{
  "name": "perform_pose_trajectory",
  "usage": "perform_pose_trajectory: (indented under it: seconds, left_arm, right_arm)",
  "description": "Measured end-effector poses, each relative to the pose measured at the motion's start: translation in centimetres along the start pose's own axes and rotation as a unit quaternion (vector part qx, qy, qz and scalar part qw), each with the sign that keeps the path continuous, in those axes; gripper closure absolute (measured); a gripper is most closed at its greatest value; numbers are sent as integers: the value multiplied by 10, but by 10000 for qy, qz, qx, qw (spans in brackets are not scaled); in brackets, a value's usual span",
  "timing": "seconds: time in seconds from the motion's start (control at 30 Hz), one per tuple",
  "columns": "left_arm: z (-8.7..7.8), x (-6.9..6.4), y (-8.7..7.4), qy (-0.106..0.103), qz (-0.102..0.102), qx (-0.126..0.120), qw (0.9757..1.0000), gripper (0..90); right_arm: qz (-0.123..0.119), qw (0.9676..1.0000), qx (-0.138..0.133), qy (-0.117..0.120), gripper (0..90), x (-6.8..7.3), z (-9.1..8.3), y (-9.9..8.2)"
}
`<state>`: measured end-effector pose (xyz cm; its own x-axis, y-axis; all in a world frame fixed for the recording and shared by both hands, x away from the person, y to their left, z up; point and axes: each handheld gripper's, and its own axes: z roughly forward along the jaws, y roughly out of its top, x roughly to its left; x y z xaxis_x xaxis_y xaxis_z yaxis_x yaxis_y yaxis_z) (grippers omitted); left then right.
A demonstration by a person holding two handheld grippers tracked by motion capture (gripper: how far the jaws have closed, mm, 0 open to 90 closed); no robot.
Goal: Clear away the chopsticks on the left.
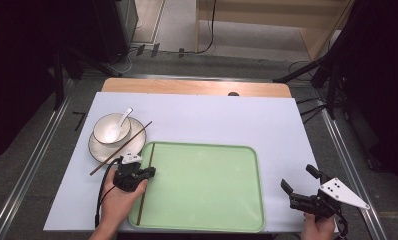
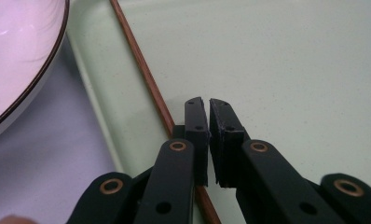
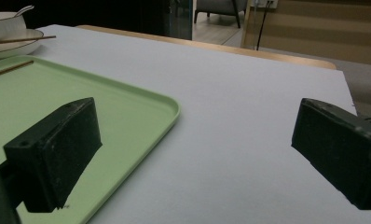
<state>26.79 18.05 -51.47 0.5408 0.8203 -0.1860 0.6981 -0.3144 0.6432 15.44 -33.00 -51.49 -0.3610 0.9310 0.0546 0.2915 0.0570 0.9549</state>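
On the white-covered worktop (image 1: 197,112) a pale green tray (image 1: 207,185) lay near the person's edge, and one brown chopstick (image 1: 146,182) lay inside it along its left rim. The left claw (image 1: 146,172) hung low over that stick. Its jaws were drawn nearly together with only a thin slit between them, and they held nothing; in the left gripper view the chopstick (image 2: 151,86) ran just beside the left jaw and passed under it.

A second chopstick (image 1: 121,148) rested across the plate (image 1: 98,149) that carried the white bowl (image 1: 109,131) with its spoon (image 1: 121,121), just beyond the tray's far left corner.

The right claw (image 1: 298,181) waited well apart near the tray's right edge, jaws spread wide and empty, above bare worktop.

I judged the business to be with the tray chopstick. To lift it cleanly, the claw would need to open a little, straddle the stick squarely near its middle, and close gently, since so thin a rod could roll away or pivot.
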Motion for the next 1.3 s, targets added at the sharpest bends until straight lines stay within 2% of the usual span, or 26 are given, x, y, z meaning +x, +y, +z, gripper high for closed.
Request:
perform_pose_trajectory:
  seconds: [0.4, 0.67, 0.7, 0.73, 0.8, 0.83, 0.87, 0.93, 0.97, 1.0, 1.03, 1.13, 1.3]
  left_arm:
    - [-4, 0, 1, -140, 110, -88, 9998, 803]
    - [-20, 10, 5, -123, 190, -287, 9993, 734]
    - [-27, 17, 7, -70, 186, -377, 9991, 725]
    - [-27, 17, 7, -70, 186, -377, 9991, 721]
    - [-39, 32, 9, 89, 106, -506, 9986, 713]
    - [-39, 32, 9, 89, 106, -506, 9986, 709]
    - [-47, 43, 9, 177, 21, -570, 9982, 707]
    - [-53, 53, 10, 275, -50, -619, 9977, 706]
    - [-53, 53, 10, 275, -50, -619, 9977, 704]
    - [-56, 57, 10, 360, -11, -664, 9971, 700]
    - [-61, 65, 11, 533, 18, -691, 9962, 699]
    - [-63, 76, 10, 750, 60, -651, 9950, 691]
    - [-61, 89, 8, 930, 79, -522, 9943, 682]
  right_arm:
    - [7, 10000, 13, 6, 10, 0, 0, 0]
    - [3, 10000, 20, 10, 11, 0, 1, 0]
    - [7, 10000, 21, 12, 10, 0, 1, 0]
    - [7, 10000, 21, 12, 10, 0, 1, 0]
    - [7, 10000, 21, 8, 10, 0, 0, 0]
    - [7, 10000, 21, 8, 10, 0, 0, 0]
    - [4, 10000, 22, 4, 10, 0, 0, 0]
    - [13, 10000, 23, 7, 10, 0, 1, -1]
    - [13, 10000, 23, 7, 10, 0, 1, -1]
    - [-4, 10000, 20, 12, 10, 0, 1, 0]
    - [-5, 10000, 23, 16, 10, 0, 1, 0]
    - [-1, 10000, 32, 15, 10, 1, 2, 0]
    - [-6, 10000, 34, 18, 10, 1, 2, 0]
